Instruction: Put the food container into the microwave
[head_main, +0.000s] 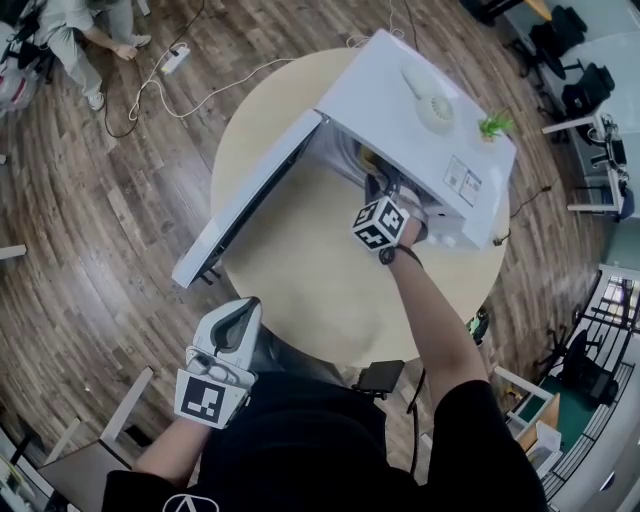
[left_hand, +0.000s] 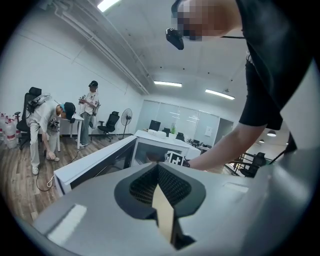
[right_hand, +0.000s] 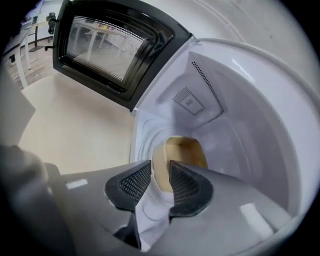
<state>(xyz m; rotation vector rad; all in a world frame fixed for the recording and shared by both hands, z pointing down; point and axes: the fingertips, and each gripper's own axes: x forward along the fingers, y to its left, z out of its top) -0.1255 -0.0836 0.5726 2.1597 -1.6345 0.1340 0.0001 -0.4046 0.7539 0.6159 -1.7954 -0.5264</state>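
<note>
The white microwave stands on a round beige table with its door swung wide open to the left. My right gripper reaches into the cavity. Its jaws are shut on the white rim of a cream food container, which sits low on the cavity floor. From the head view only a yellowish bit of the container shows past the marker cube. My left gripper hangs near the table's front edge, shut and empty.
A small green plant and a round white object rest on top of the microwave. A power strip and cables lie on the wood floor. Two people stand at the far left beside office chairs.
</note>
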